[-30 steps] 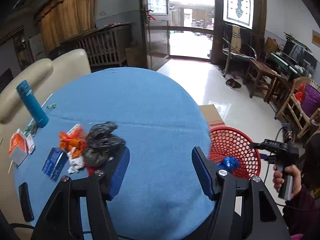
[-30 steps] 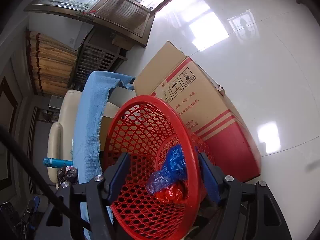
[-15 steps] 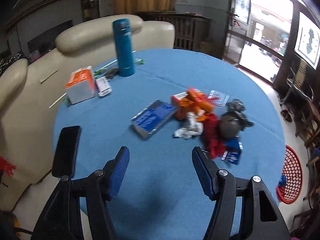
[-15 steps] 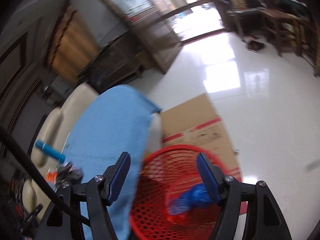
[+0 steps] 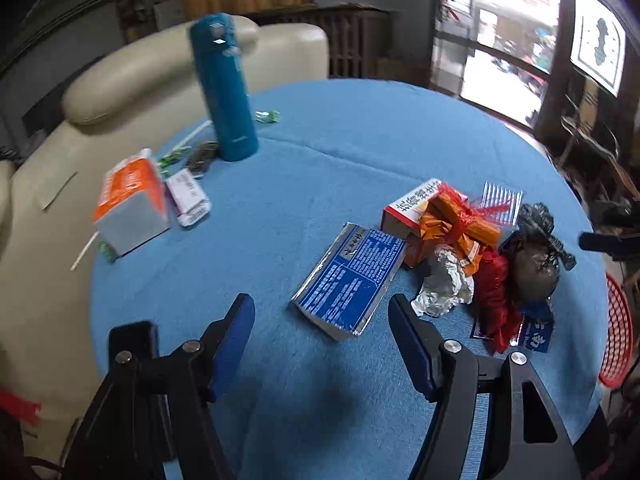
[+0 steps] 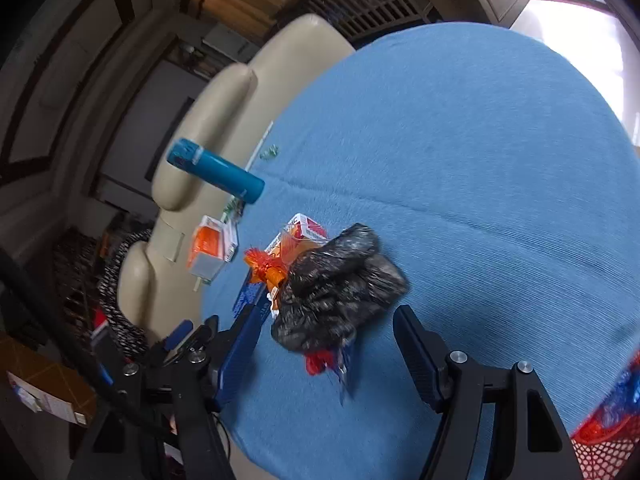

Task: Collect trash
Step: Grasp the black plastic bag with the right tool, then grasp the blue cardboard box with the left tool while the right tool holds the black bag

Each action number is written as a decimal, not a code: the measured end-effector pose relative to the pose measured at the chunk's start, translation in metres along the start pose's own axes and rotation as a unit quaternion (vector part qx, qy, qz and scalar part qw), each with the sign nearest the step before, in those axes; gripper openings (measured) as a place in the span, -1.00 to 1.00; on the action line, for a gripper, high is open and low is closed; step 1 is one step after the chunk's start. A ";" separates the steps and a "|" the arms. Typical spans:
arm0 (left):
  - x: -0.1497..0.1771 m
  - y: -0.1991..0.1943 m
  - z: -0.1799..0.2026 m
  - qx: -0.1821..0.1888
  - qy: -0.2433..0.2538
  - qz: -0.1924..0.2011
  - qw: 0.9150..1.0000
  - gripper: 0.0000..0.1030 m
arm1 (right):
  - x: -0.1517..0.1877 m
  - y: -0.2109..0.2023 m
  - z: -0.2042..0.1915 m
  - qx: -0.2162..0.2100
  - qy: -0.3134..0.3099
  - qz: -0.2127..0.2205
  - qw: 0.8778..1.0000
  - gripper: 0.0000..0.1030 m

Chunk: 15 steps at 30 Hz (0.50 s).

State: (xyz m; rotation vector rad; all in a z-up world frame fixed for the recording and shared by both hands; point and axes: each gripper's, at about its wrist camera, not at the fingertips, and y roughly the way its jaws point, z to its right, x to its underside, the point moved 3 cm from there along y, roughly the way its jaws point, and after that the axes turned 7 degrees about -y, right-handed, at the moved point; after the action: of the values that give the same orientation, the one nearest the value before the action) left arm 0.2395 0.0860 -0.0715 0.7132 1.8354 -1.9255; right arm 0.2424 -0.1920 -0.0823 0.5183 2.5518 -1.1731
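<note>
Left gripper (image 5: 322, 334): jaws apart, just been opening, nothing between pads. Blue flattened packet (image 5: 350, 280) just beyond fingertips, frame centre. Farther right: foil wad (image 5: 444, 282), orange wrapper (image 5: 456, 224), black bag (image 5: 534, 256).

Right gripper (image 6: 326, 346): jaws apart, empty. Black bag (image 6: 340, 284) just beyond fingertips, lower centre. Red basket (image 6: 604, 446) at lower-right edge.

Printed matter on the desk, little of it legible to me

I see dense white print on the blue flat packet (image 5: 349, 280), too small and blurred for me to make out. The red-and-white box (image 5: 412, 204) carries a row of red Chinese characters along its side that I cannot make out. The blue scrap (image 5: 536, 334) under the red wrapper shows large white characters, also unclear. The orange carton (image 5: 130, 200) and the small pink-white pack (image 5: 188, 196) give me nothing readable.
</note>
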 end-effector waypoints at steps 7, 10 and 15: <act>-0.004 0.051 0.008 0.008 0.046 -0.045 0.998 0.44 | -0.003 0.059 0.012 0.033 0.073 -0.060 0.995 0.41; -0.005 0.063 0.008 0.016 0.037 -0.054 0.998 0.43 | 0.003 0.073 0.018 0.023 0.096 -0.067 0.993 0.39; -0.003 0.069 0.011 0.027 0.041 -0.051 0.998 0.34 | 0.013 0.073 0.019 0.000 0.079 -0.050 0.996 -0.17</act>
State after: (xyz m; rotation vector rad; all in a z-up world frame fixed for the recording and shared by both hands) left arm 0.2819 0.0697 -0.1246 0.7383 1.9087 -2.0459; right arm 0.2646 -0.1599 -0.1488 0.5079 2.7405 -1.2091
